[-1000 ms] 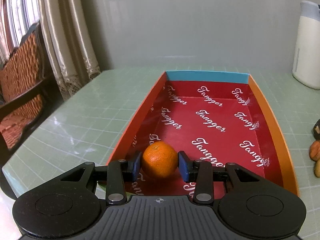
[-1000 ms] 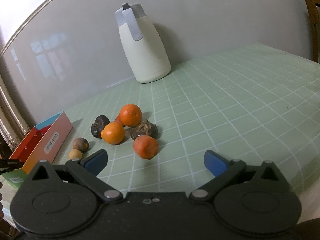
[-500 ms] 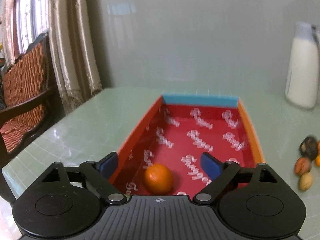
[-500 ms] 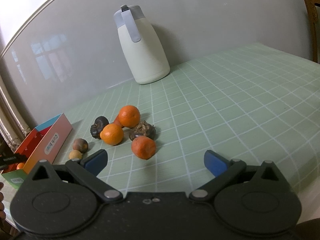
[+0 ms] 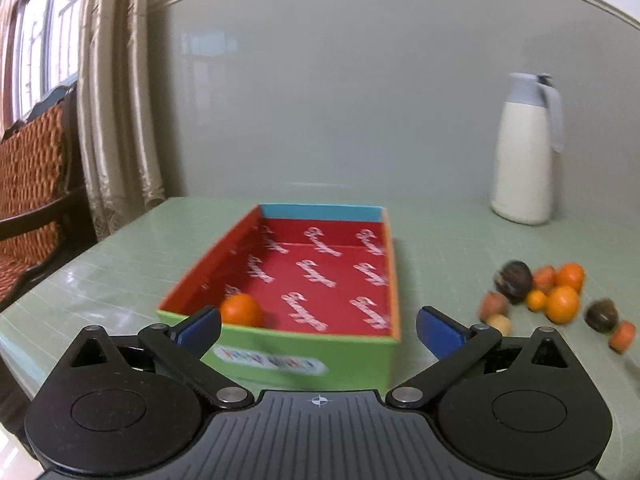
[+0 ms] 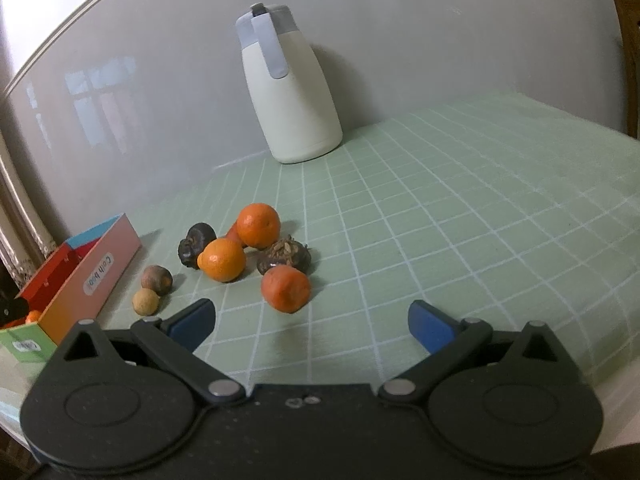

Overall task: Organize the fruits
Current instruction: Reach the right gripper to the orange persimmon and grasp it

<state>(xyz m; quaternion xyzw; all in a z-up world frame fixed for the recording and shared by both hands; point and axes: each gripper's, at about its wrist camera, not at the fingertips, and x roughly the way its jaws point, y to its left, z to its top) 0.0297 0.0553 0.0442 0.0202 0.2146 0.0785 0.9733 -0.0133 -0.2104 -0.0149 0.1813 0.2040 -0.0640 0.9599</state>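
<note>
In the left wrist view the left hand-held gripper (image 5: 318, 330) hangs released before the box (image 5: 280, 354) holding one orange (image 5: 241, 310), while the right wrist view shows the right hand-held gripper (image 6: 311, 326) spread empty near the fruit pile (image 6: 244, 256) on the worktop (image 6: 460, 216), where a clumsy reach could scatter round fruits

From my left wrist camera I see white script repeated across the red lining of the box (image 5: 320, 276); it is too blurred to read. A white label on its green front wall carries coloured letters I cannot make out. My right wrist camera shows an oval label (image 6: 98, 273) on the box's orange side wall; it seems to read "Cloth book".
</note>
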